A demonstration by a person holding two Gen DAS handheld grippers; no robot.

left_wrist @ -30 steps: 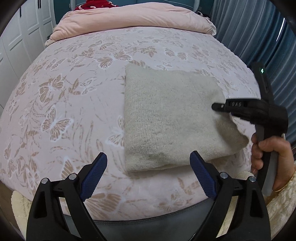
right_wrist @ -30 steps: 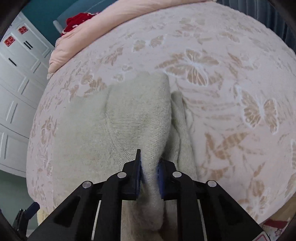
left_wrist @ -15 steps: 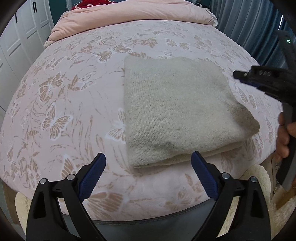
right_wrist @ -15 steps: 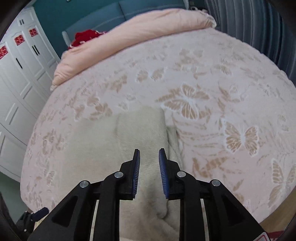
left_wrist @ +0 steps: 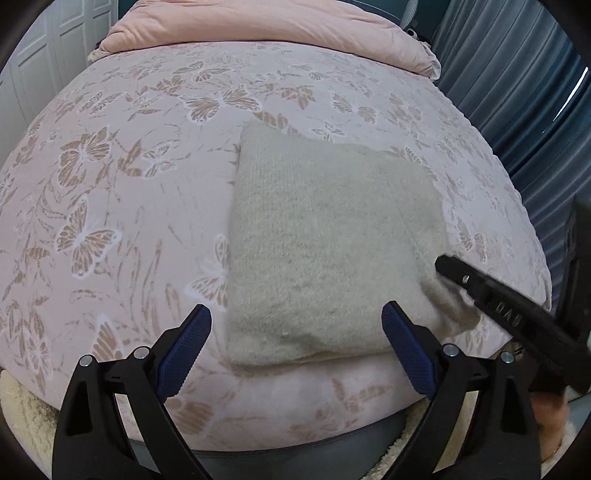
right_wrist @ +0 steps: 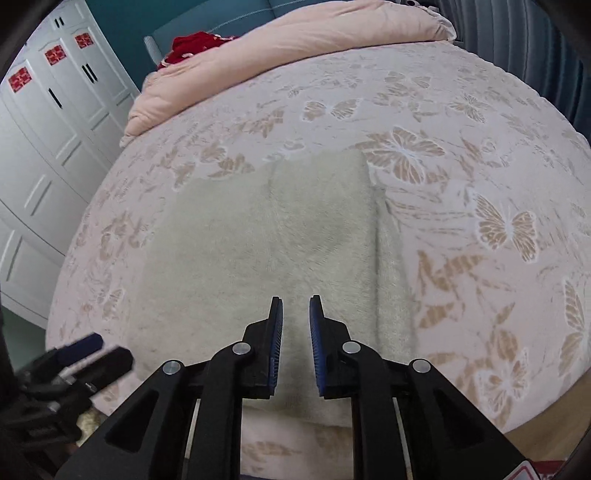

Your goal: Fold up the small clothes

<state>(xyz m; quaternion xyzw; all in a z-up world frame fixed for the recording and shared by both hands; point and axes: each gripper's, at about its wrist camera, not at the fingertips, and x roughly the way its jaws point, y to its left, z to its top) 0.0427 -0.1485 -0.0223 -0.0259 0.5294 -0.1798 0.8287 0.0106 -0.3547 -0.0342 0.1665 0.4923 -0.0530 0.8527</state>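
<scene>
A beige knitted sweater [left_wrist: 325,251] lies folded into a thick rectangle near the front edge of the bed [left_wrist: 110,184]. My left gripper [left_wrist: 295,308] hovers over the sweater's near edge, wide open, holding nothing. The right gripper [right_wrist: 295,299] hangs above the sweater [right_wrist: 277,240] near its right side. Its jaws are closing to a narrow gap and no cloth is pinched between them. In the left wrist view the right gripper's tip [left_wrist: 443,264] sits at the sweater's right edge. The left gripper [right_wrist: 92,343] shows blurred at the lower left of the right wrist view.
The bedspread is pink with a butterfly pattern. A pink duvet [left_wrist: 258,26] is bunched at the head of the bed, with a red item [right_wrist: 195,40] behind it. White wardrobe doors [right_wrist: 44,129] stand to the left, blue curtains [left_wrist: 517,92] to the right. A fluffy rug [left_wrist: 22,406] lies below.
The right gripper let go of the sweater's fold, drew back, then came in again at the sweater's right edge with its jaws narrower. The left gripper shifted a little nearer.
</scene>
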